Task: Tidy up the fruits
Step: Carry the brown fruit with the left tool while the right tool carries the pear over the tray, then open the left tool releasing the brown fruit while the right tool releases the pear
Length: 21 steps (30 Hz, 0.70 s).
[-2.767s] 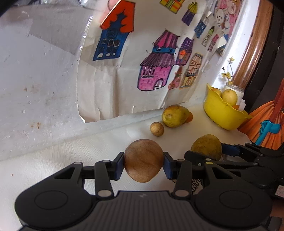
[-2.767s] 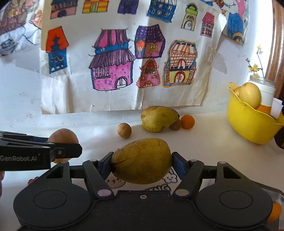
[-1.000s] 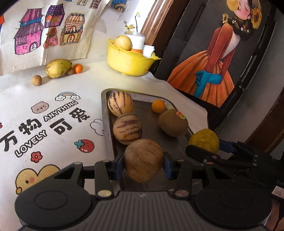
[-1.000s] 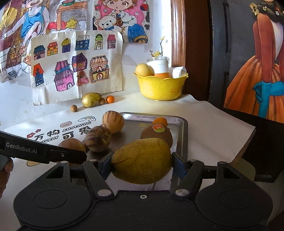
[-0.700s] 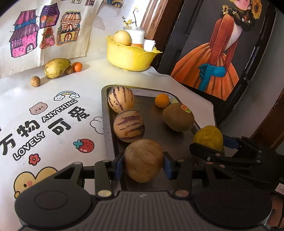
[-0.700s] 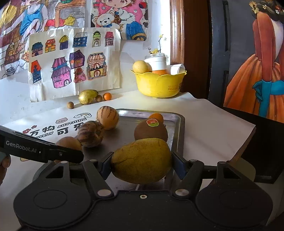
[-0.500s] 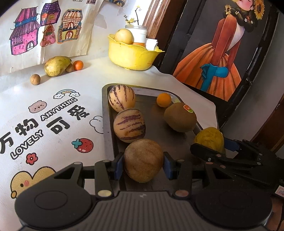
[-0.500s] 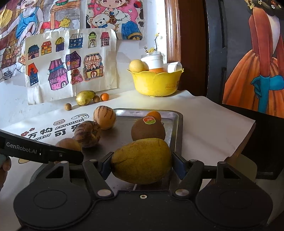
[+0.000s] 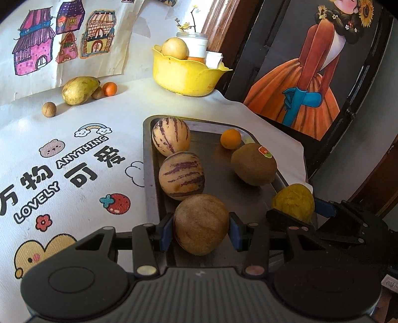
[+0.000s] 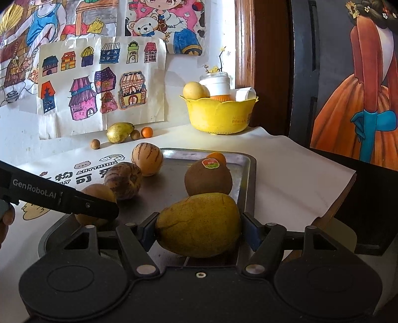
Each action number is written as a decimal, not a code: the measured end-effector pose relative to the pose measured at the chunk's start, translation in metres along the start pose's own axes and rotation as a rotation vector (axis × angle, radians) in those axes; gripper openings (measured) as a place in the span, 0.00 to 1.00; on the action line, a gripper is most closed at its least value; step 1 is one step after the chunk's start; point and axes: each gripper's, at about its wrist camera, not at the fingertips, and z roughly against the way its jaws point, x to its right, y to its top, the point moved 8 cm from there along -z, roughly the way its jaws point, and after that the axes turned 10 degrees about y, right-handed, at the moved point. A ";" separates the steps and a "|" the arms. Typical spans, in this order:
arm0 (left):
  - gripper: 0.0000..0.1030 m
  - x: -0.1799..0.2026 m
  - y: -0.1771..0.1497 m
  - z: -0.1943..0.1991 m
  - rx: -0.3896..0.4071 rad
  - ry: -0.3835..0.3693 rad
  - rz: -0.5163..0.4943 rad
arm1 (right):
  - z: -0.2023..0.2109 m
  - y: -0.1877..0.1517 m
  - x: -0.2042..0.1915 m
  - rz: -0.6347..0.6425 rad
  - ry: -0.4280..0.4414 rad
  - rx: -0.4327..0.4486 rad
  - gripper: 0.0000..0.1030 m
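Sitting behind yellow bowl: white jar (image 10: 216, 84) with thin flowering twig (image 10: 220, 62). Hanging on wall: sheet of coloured house drawings (image 10: 102, 84), cartoon posters (image 10: 159, 22) above. Leaning at right: painting of figure in orange dress (image 9: 311, 74). Covering desk: printed white cloth (image 9: 62, 161).

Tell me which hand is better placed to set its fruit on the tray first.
Left, probably. The left tongs hold the round brown fruit over bare tray floor beside the striped melons. The right tongs hold the pear near the tray's edge, behind the kiwi.
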 end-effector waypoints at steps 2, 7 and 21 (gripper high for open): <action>0.48 0.000 0.000 0.000 -0.001 0.000 0.001 | 0.000 0.000 0.000 -0.001 0.001 0.000 0.69; 0.48 -0.001 0.000 0.001 -0.009 -0.007 0.010 | 0.002 -0.001 -0.002 0.009 -0.011 0.000 0.69; 0.88 -0.001 0.004 0.049 0.138 0.015 -0.025 | 0.032 0.001 -0.016 0.043 -0.062 0.046 0.94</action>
